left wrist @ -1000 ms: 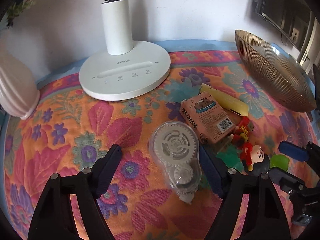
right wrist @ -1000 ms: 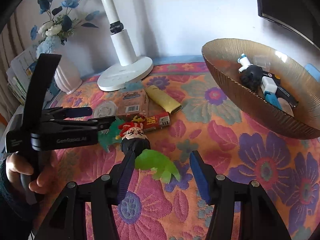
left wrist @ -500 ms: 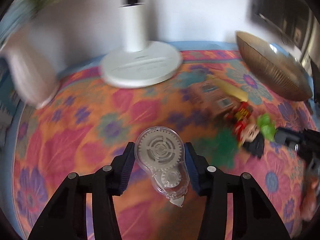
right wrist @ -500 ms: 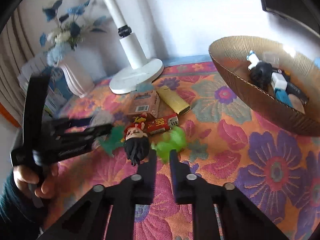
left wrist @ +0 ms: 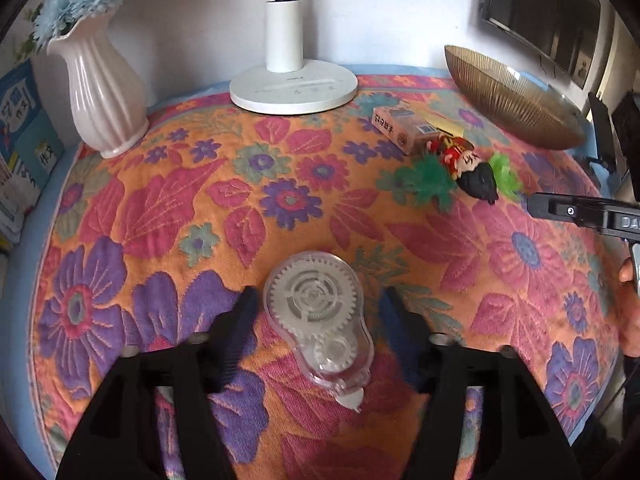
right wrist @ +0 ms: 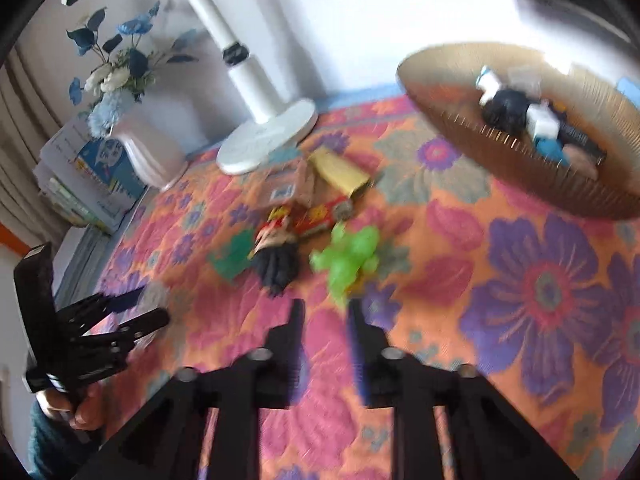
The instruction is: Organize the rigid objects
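My left gripper (left wrist: 316, 300) is shut on a clear correction-tape dispenser (left wrist: 318, 320) with white gears, held above the flowered cloth. My right gripper (right wrist: 326, 312) has its jaws a little apart and empty, just short of a bright green toy (right wrist: 350, 254). A black-haired doll (right wrist: 276, 256), a dark green toy (right wrist: 232, 256), a red box (right wrist: 320, 216), a pink box (right wrist: 286, 186) and a yellow bar (right wrist: 338, 170) lie together mid-table. The gold ribbed bowl (right wrist: 500, 148) at the right holds several items.
A white lamp base (left wrist: 294, 88) stands at the back. A pink vase (left wrist: 106, 88) with blue flowers is at the back left, with books (left wrist: 20, 140) beside it. A dark screen (left wrist: 544, 20) hangs at the back right.
My left gripper closed on the tape dispenser and drew it back from the pile. My right gripper closed down, then parted slightly and pulled back; the bright green toy shifted.
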Demonstrator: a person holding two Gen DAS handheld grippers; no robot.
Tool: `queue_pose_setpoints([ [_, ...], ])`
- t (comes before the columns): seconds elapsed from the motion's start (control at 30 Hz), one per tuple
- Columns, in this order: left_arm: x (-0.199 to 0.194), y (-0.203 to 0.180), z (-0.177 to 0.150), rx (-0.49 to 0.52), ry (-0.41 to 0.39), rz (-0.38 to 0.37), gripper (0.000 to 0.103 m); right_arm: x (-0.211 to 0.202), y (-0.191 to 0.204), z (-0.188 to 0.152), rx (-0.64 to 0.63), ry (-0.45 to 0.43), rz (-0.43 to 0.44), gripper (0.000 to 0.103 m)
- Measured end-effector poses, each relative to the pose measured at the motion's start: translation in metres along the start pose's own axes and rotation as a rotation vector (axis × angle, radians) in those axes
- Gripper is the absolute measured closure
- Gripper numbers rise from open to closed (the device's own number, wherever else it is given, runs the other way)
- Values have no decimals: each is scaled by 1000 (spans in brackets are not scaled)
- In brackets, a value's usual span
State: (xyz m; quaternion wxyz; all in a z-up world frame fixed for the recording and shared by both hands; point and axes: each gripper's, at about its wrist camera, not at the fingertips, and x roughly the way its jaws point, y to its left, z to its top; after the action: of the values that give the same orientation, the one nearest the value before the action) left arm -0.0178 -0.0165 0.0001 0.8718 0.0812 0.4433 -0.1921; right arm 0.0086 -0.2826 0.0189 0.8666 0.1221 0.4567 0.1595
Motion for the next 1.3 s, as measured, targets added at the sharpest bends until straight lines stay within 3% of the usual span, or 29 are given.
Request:
queue_pose_setpoints([
  [0.03, 0, 1, -2, -11, -4, -2, 28, 2, 1, 1, 6, 26, 5, 57],
  [0.3, -6, 4, -10, -73, -22, 13, 29, 28, 4, 27, 39, 16, -140, 56],
  [0.47, -1, 0, -4, -54, -20, 43, 57, 42, 15, 31, -36, -33, -275, 56],
  [0.53, -3, -2, -4, -45, -30, 43, 57, 43, 20, 28, -75, -48, -311, 66],
  [0.6, -6, -3, -5, -40, -46, 39, 57, 41, 23, 25, -96, -53, -318, 67],
  [0.77, -36, -4, 2, -86, -138, -83, 57, 6, 26, 14, -107, -128, -248, 67],
  [0.87, -53, -23, 19, -47, -190, -86, 57, -16, 39, 7, -176, -177, -310, 67],
  [1.1, -76, -69, 72, 43, -273, -103, 57, -83, 30, 28, -155, -269, -295, 67],
  [1.23, -85, -109, 120, 102, -336, -94, 57, -129, -1, 59, -100, -357, -354, 67],
  [1.3, -79, -129, 141, 97, -352, -83, 57, -145, -18, 72, -50, -383, -448, 67],
])
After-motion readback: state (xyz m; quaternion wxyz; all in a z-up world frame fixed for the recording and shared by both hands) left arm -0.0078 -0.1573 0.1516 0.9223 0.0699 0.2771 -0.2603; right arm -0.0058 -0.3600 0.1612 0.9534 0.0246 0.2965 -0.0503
